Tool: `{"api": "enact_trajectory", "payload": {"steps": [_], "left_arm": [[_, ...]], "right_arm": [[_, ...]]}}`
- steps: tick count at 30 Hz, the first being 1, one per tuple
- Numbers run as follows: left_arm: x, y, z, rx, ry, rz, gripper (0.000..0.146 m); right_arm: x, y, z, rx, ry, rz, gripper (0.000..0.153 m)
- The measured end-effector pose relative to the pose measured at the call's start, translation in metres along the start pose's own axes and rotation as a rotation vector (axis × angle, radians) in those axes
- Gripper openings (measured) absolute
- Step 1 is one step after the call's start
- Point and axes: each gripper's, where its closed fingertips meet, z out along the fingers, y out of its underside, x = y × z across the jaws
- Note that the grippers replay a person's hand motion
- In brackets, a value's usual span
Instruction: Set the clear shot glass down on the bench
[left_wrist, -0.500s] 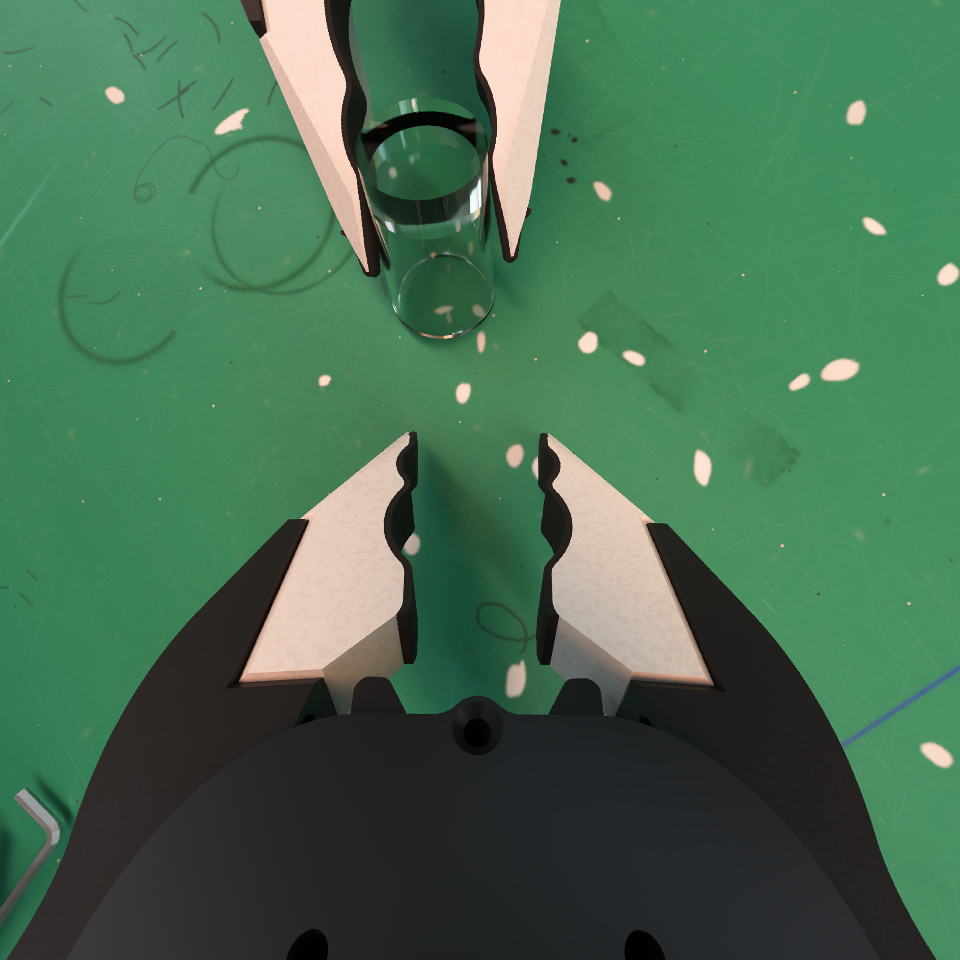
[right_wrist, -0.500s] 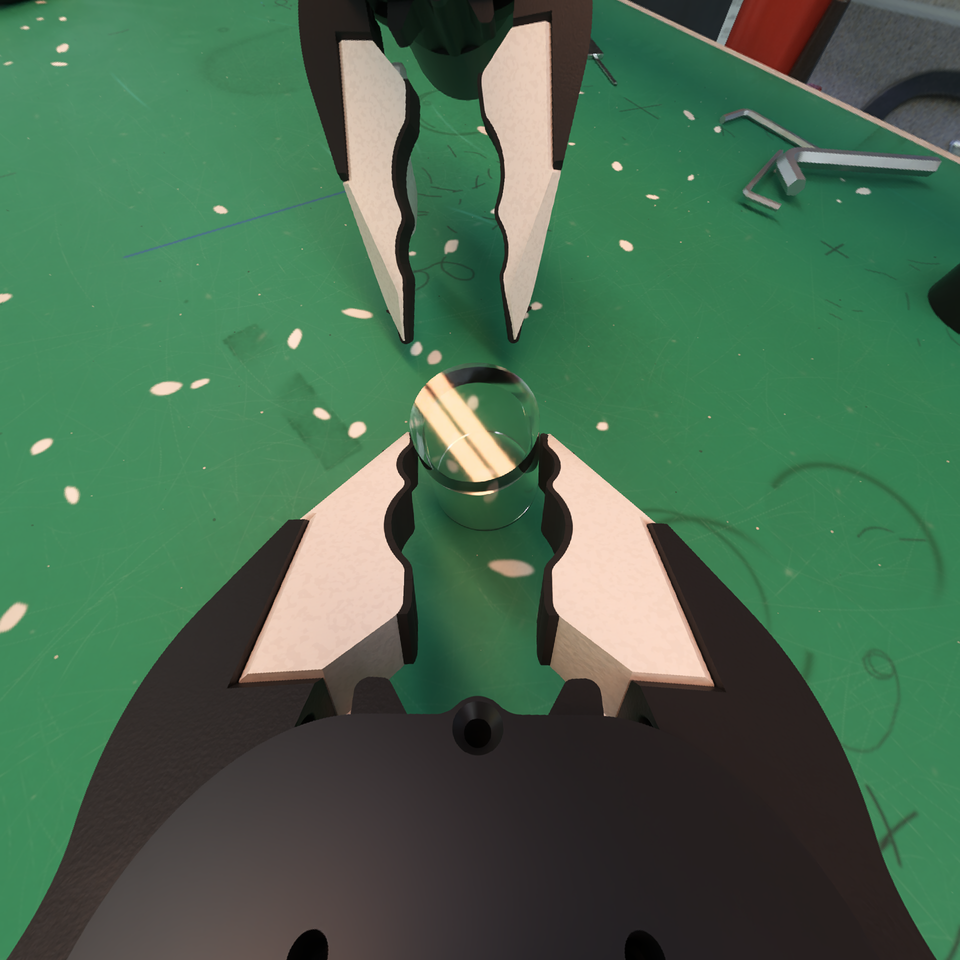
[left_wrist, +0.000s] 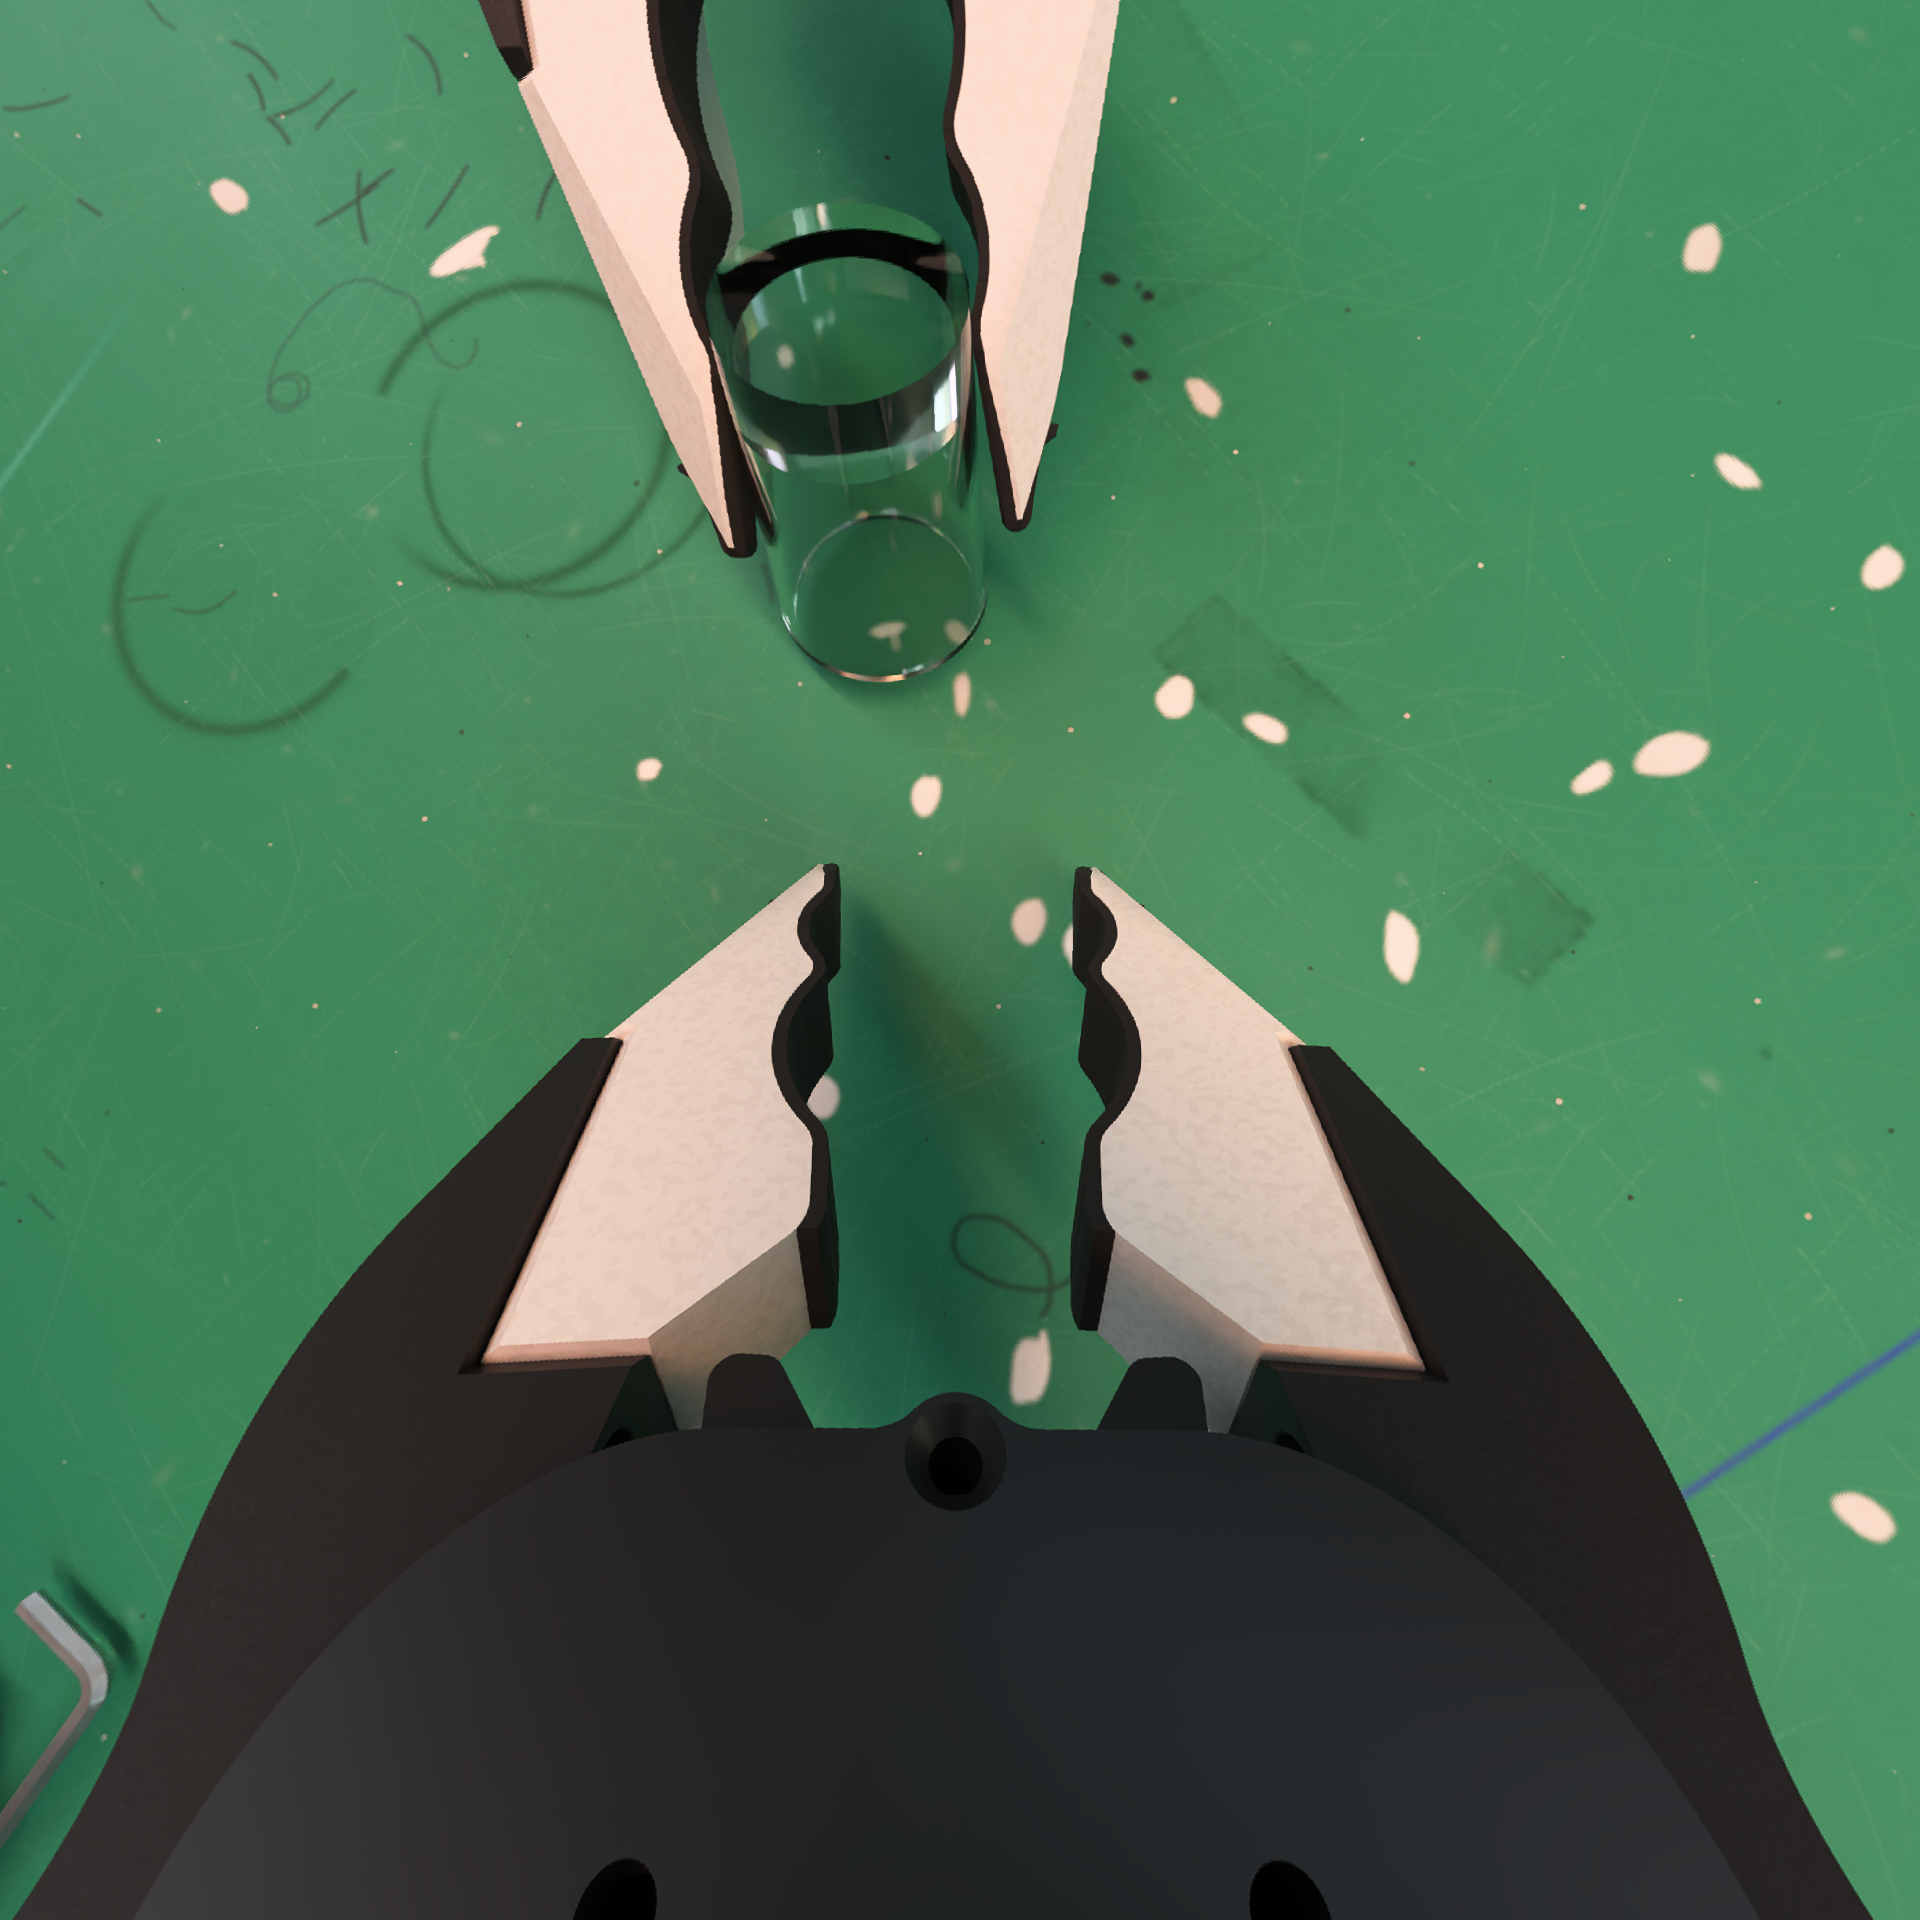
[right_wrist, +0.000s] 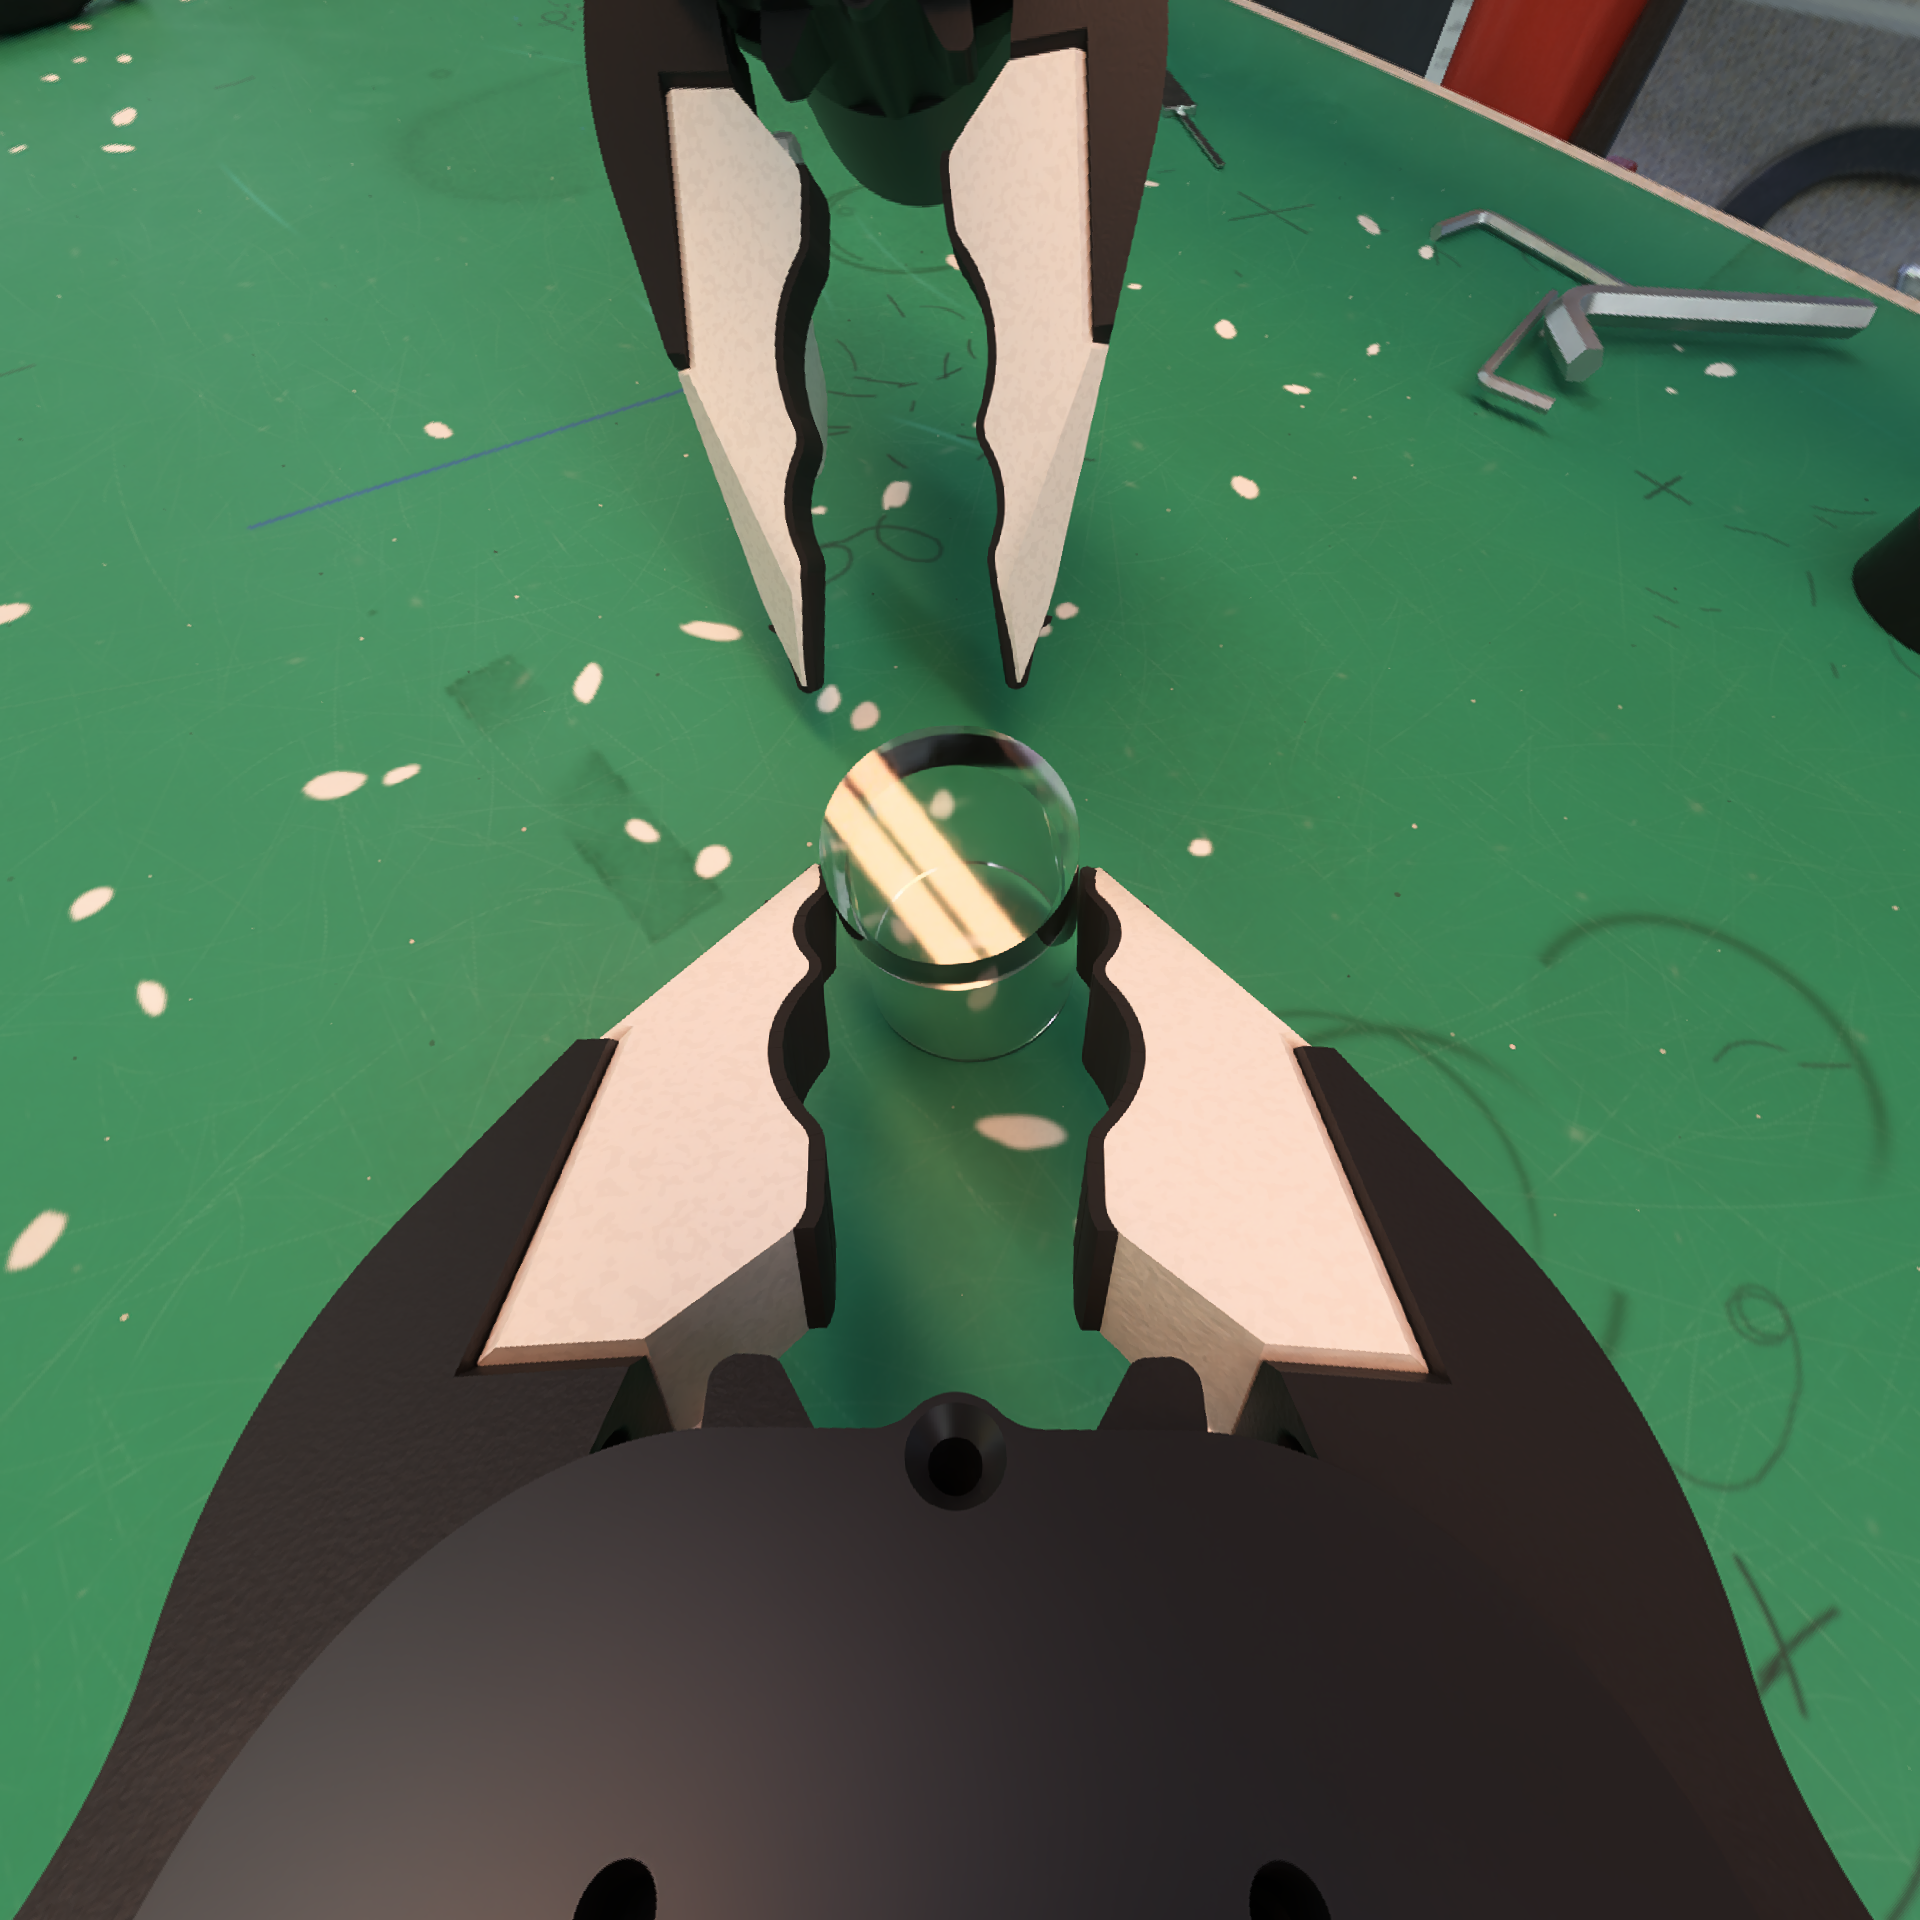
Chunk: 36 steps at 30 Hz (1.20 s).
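Observation:
The clear shot glass (right_wrist: 951, 894) sits between the fingertips of my right gripper (right_wrist: 953, 883), which is shut on it. The glass is roughly upright, thick end up and thin rim down, close over the green bench (right_wrist: 1455, 779). I cannot tell if it touches the bench. In the left wrist view the glass (left_wrist: 862, 468) hangs between the right gripper's fingers (left_wrist: 878, 535) at the top. My left gripper (left_wrist: 956, 883) is open and empty. It points at the glass from the opposite side, a short way off, and shows in the right wrist view (right_wrist: 914, 681).
Several metal hex keys (right_wrist: 1704, 312) lie near the bench's far right edge (right_wrist: 1558, 135). Another hex key (left_wrist: 62, 1683) lies at the lower left. A dark object (right_wrist: 1891, 582) stands at the right edge. A red object (right_wrist: 1538, 52) is beyond the bench.

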Motion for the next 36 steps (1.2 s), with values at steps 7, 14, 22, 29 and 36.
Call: {"api": "enact_trajectory", "payload": {"steps": [7, 14, 22, 29, 36], "left_arm": [[-0.004, -0.002, 0.001, 0.001, -0.002, -0.001, 0.044], [-0.008, -0.003, 0.003, -0.001, -0.002, 0.005, 0.044], [-0.012, -0.005, 0.004, 0.007, -0.003, 0.004, 0.041], [-0.011, -0.005, 0.004, 0.014, 0.0, -0.001, 0.041], [-0.011, -0.005, 0.004, 0.014, -0.001, 0.002, 0.041]], "right_arm": [[0.0, 0.0, 0.0, 0.0, 0.0, 0.001, 0.046], [0.0, 0.0, 0.0, -0.001, 0.001, -0.001, 0.046], [-0.001, 0.0, 0.001, 0.001, -0.005, 0.001, 0.046], [-0.001, 0.0, 0.001, 0.005, -0.007, 0.005, 0.046], [-0.001, 0.0, 0.001, 0.006, -0.007, 0.005, 0.046]]}}
